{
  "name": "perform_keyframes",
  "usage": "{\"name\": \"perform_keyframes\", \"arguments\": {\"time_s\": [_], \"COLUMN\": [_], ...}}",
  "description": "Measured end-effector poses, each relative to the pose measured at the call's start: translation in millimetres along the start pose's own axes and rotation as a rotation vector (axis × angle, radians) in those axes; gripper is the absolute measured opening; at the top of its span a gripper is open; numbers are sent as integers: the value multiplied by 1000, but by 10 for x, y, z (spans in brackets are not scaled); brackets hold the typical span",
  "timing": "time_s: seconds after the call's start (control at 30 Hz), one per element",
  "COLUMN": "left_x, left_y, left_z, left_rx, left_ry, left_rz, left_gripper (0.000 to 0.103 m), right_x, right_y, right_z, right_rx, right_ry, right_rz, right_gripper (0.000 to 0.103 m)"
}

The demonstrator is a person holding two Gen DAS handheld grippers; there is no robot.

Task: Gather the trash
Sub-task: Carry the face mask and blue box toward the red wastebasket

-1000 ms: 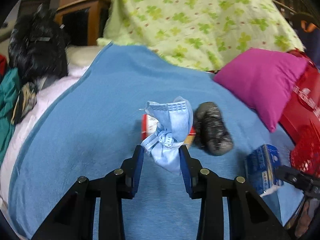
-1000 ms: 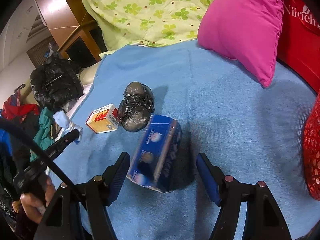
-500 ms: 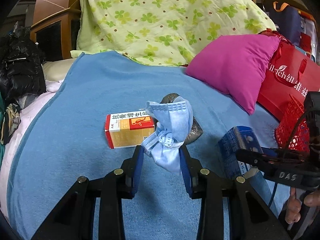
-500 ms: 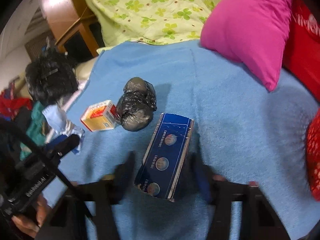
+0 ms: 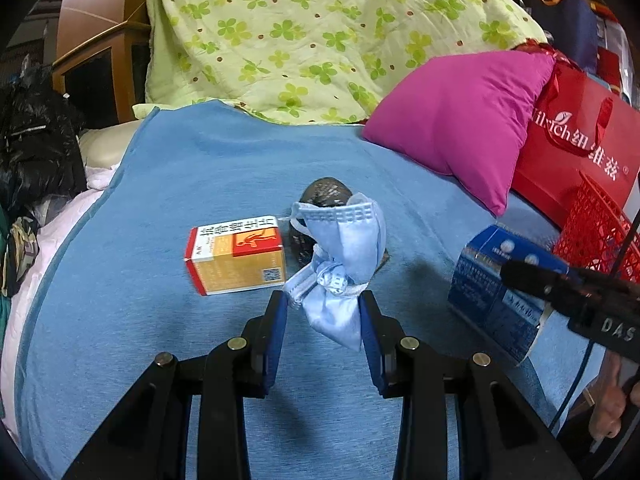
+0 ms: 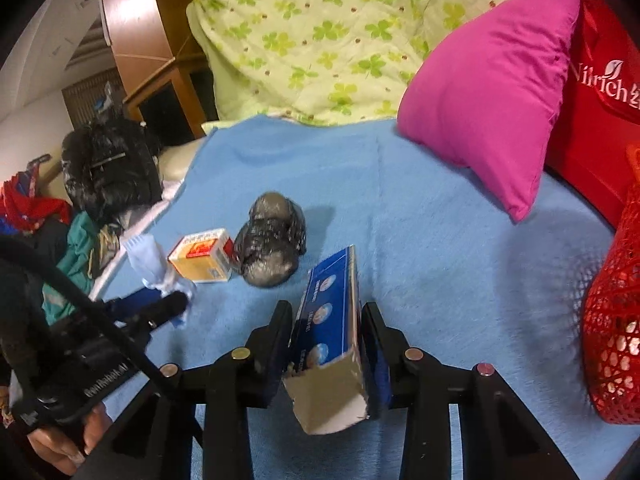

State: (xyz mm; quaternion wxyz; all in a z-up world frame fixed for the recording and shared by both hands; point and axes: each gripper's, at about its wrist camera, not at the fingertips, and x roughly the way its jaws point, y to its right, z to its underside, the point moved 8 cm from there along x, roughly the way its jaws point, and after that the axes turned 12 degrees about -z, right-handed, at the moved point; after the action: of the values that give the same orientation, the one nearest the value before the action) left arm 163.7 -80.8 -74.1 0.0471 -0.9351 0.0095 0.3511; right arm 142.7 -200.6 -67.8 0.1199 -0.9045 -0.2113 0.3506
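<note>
Now that the right gripper (image 6: 326, 344) has clamped shut on the torn dark-blue cardboard box (image 6: 328, 320), lifting it off the blue blanket (image 6: 440, 240), both pieces are secured; the left gripper (image 5: 323, 312) stays clenched on the crumpled pale-blue face mask (image 5: 344, 256).

Blue-blanketed bed (image 5: 224, 184) with orange box (image 5: 236, 256), black wad (image 6: 272, 248), pink pillow (image 5: 460, 120).

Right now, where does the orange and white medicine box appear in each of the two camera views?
Left wrist view: the medicine box lies left of centre on the blue blanket.
Right wrist view: the medicine box lies left of centre, smaller.
Shared landmark: the black plastic bundle touches the box on its right in both.
</note>
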Motion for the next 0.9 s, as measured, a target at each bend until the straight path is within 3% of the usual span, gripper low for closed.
{"name": "perform_keyframes", "arguments": {"time_s": [0.9], "left_x": [-45], "left_y": [545], "left_z": [42], "left_rx": [132], "left_ry": [27], "left_rz": [-61], "left_gripper": [38], "right_x": [-595], "right_y": [244], "right_z": [-150], "right_rx": [-15], "right_ry": [143], "right_rz": [9], "right_gripper": [38]}}
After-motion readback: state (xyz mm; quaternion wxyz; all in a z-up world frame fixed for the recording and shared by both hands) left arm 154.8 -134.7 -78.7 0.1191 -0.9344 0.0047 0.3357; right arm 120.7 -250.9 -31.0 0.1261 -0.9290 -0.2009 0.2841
